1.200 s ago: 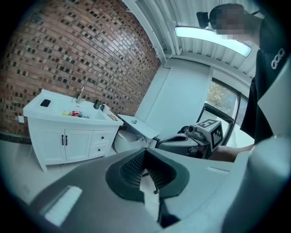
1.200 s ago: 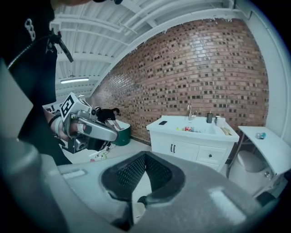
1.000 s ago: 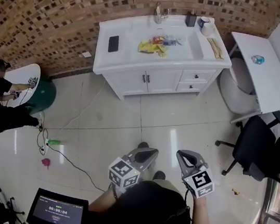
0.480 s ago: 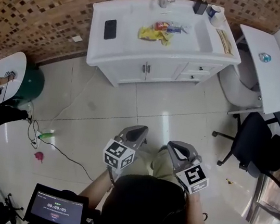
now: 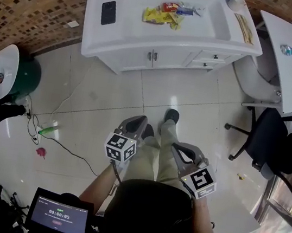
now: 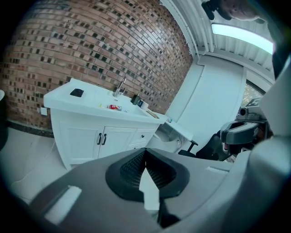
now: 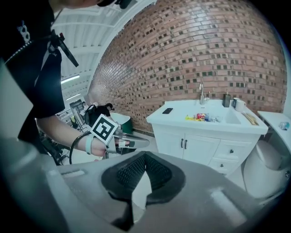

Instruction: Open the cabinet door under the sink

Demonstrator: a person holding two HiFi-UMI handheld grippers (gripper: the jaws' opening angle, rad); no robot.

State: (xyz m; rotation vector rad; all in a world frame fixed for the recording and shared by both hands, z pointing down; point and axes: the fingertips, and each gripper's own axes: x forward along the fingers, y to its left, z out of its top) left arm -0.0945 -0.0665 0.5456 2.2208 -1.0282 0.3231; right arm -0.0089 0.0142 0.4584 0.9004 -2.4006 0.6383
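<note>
L gripper (image 5: 133, 122) & R gripper (image 5: 178, 147) both pressed together, empty, above floor (image 5: 99, 100), well apart from closed cabinet door (image 5: 132, 58) under sink (image 5: 205, 19).

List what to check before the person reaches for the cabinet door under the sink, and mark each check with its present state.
1. White double cabinet doors closed: ok.
2. Black bar handles unblocked: ok.
3. Left gripper empty: ok; jaws shut, must open.
4. Right gripper empty: ok; also shut.
5. Handles within reach: not ok, glossy tiled floor lies between.
6. Doors swing freely: cannot tell.
</note>
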